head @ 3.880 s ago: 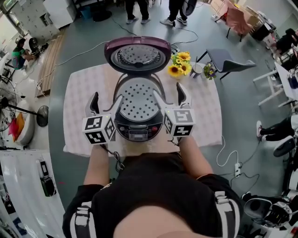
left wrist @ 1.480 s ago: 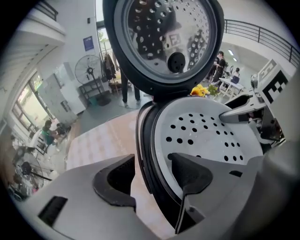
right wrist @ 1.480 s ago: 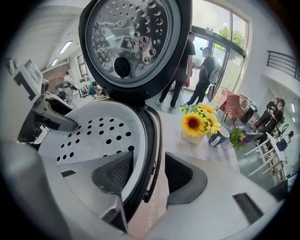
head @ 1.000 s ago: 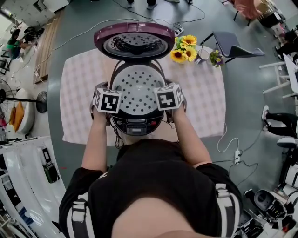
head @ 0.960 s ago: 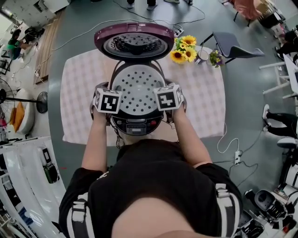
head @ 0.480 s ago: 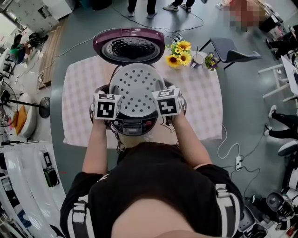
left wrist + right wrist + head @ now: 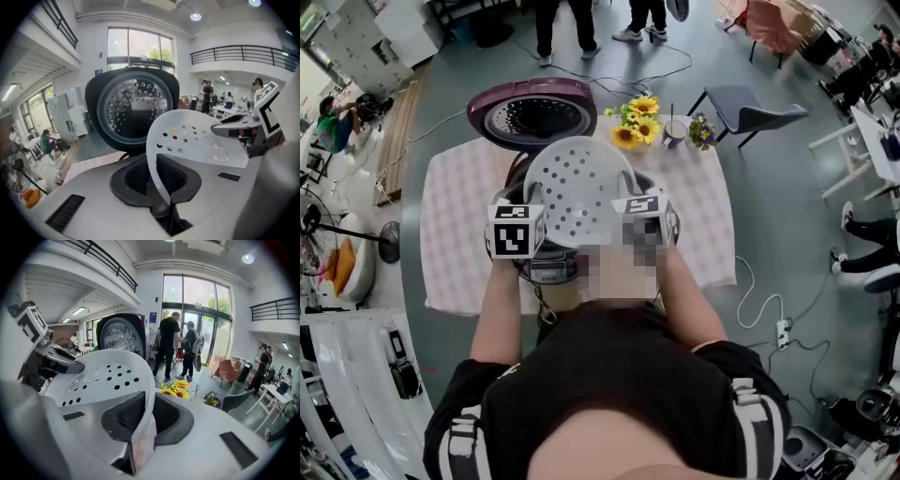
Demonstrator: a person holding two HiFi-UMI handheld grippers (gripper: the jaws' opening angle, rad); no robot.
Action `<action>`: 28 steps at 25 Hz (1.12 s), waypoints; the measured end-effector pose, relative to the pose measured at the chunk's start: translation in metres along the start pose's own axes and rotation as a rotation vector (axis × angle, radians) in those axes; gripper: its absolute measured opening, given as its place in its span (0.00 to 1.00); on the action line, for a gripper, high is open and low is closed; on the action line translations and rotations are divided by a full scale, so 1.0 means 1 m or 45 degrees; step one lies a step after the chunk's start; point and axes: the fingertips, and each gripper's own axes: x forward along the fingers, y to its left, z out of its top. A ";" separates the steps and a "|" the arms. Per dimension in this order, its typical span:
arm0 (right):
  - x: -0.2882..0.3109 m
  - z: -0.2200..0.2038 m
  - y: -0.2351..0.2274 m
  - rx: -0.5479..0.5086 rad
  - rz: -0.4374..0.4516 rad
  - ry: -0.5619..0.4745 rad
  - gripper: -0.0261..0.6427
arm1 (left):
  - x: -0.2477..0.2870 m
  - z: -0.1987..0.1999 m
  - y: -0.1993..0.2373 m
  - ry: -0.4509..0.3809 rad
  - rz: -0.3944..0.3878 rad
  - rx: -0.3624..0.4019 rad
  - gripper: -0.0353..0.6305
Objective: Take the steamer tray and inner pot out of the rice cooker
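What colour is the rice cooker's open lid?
The lid has a purple shell around a dark perforated inner plate; head view shows it best.

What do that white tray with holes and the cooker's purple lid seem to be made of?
The steamer tray is probably plastic: matte white, thin moulded rim, punched holes. The lid is likely a glossy purple plastic shell, going by its sheen; its inner plate looks like dull metal, grey and perforated.

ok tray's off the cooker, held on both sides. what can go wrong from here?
The left gripper and right gripper have just closed on only the thin rim of the steamer tray; uneven hands could tilt or twist it free.
The open lid stands just behind the tray; moving back could strike it.
The sunflowers and a cup stand right of the lid; a swing there could topple them.
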 end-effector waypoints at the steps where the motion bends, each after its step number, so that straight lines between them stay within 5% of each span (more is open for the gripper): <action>1: -0.006 -0.002 -0.007 0.008 -0.013 -0.004 0.11 | -0.001 0.005 -0.009 -0.017 -0.024 -0.022 0.11; 4: -0.022 -0.002 -0.027 0.022 -0.053 -0.033 0.11 | -0.003 0.018 -0.030 -0.060 -0.075 -0.063 0.10; 17: -0.074 -0.048 -0.129 0.131 -0.196 -0.027 0.10 | 0.022 0.048 -0.145 -0.097 -0.185 0.019 0.10; 28: -0.072 -0.083 -0.197 0.345 -0.123 -0.014 0.07 | 0.054 0.059 -0.206 -0.094 -0.148 -0.024 0.09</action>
